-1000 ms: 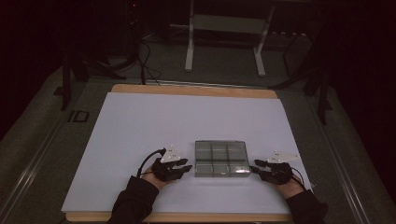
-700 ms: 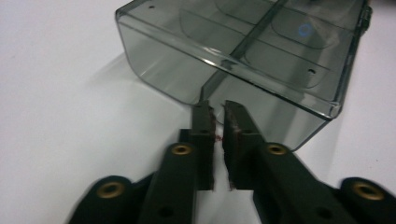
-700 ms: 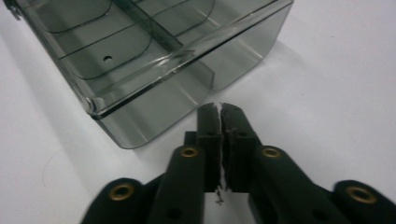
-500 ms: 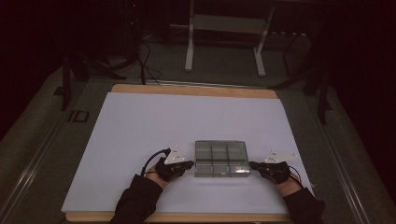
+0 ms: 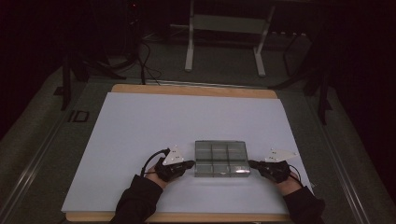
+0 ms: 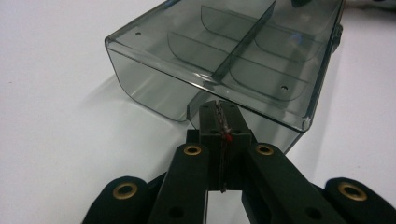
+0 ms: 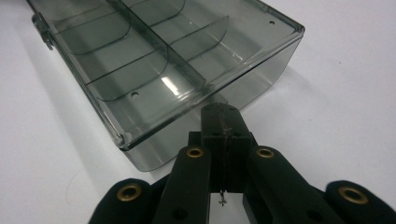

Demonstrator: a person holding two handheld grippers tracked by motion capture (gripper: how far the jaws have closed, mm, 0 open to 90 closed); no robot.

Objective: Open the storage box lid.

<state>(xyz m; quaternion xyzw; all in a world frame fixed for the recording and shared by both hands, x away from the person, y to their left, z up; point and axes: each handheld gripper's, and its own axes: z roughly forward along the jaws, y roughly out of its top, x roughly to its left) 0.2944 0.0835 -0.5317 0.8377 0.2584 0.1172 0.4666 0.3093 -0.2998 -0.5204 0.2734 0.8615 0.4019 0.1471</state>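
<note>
The smoky compartment box (image 5: 220, 158) sits on the white desk (image 5: 140, 130) near the person's edge. The left claw (image 5: 190, 164) and right claw (image 5: 251, 164), both pressed together, touch its opposite short walls (apparently squeezing it). Press evenly, or it skews.

The compartment box (image 6: 224, 60) is cut off at twelve o'clock in both gripper views. Its contents, if any, cannot be told. Sleeves (image 5: 140, 203) run off at six o'clock.
</note>
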